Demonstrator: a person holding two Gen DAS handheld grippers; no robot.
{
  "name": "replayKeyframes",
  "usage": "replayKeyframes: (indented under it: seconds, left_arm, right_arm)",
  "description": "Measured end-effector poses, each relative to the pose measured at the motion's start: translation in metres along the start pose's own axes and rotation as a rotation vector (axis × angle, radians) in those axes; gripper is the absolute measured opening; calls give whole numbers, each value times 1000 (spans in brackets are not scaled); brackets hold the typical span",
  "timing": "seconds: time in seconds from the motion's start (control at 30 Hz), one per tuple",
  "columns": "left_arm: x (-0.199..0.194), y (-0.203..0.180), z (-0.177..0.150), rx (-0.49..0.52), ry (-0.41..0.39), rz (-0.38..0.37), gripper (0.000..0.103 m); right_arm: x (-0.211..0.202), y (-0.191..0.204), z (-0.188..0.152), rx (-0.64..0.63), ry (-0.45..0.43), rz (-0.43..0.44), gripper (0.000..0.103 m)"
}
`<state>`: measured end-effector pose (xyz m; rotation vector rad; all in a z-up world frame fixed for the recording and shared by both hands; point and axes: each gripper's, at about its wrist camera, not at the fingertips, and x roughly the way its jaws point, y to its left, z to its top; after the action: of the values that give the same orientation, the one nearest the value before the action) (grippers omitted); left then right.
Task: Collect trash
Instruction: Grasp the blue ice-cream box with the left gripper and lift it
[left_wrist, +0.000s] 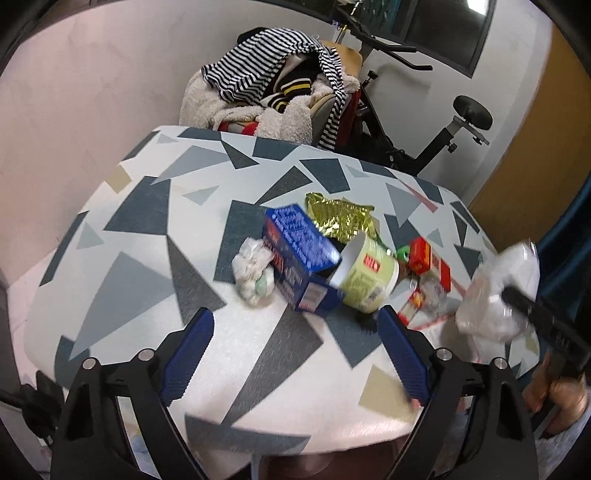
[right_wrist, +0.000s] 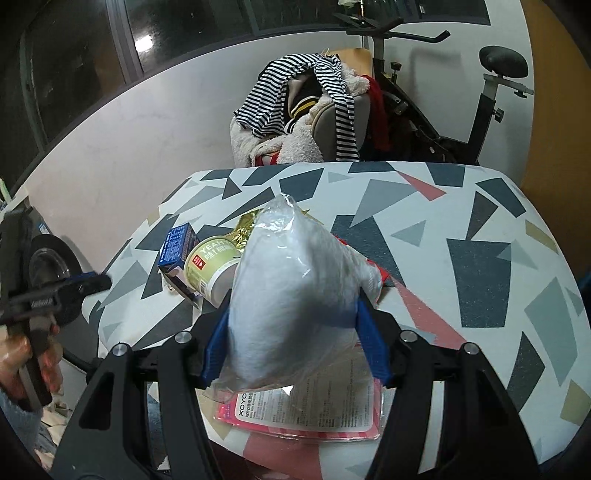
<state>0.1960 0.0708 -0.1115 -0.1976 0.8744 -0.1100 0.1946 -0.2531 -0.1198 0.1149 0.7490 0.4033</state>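
Trash, itemised: we hold a clear plastic bag (right_wrist: 295, 295) of white wadding clamped in our right gripper (right_wrist: 295, 343), above the table (right_wrist: 480, 258) with its geometric cloth. Ahead of our left gripper (left_wrist: 295, 339), jaws apart and empty, lie a blue carton (left_wrist: 299, 258), pale-green paper cup (left_wrist: 365, 277), gold foil wrapper (left_wrist: 336, 218), crumpled tissue (left_wrist: 253, 273) and red box (left_wrist: 430, 262). Beyond: a clothes-heaped chair (right_wrist: 306, 114) and an exercise bike (right_wrist: 461, 110).

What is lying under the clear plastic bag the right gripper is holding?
Under the clear plastic bag, shut in the right gripper, a flat pink printed packet lies on the patterned table. The bag covers the packet's upper part, so its full extent is hidden.
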Motion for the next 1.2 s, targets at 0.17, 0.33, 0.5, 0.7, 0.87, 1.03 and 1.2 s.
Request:
replayKeyframes:
  seconds: [0.17, 0.33, 0.5, 0.7, 0.87, 1.03, 1.2]
  left_arm:
    - [26, 20, 38, -173, 37, -90, 78]
    - [64, 28, 64, -276, 83, -114, 72]
    - [103, 26, 81, -297, 134, -68, 72]
    - [131, 23, 84, -267, 184, -22, 47]
    - [97, 19, 89, -214, 71, -139, 45]
    - [47, 4, 92, -97, -55, -157, 44]
    - [13, -9, 85, -31, -106, -142, 44]
  right_arm:
    - [3, -4, 0, 11, -2, 0, 62]
    - [5, -6, 1, 17, -4, 2, 62]
    - [6, -9, -1, 20, -2, -3, 62]
    - [5, -12, -2, 20, 3, -14, 62]
    - [-3, -13, -3, 21, -3, -21, 62]
    - [-13, -9, -1, 16, -22, -29, 62]
    - [-22, 0, -4, 1, -22, -21, 62]
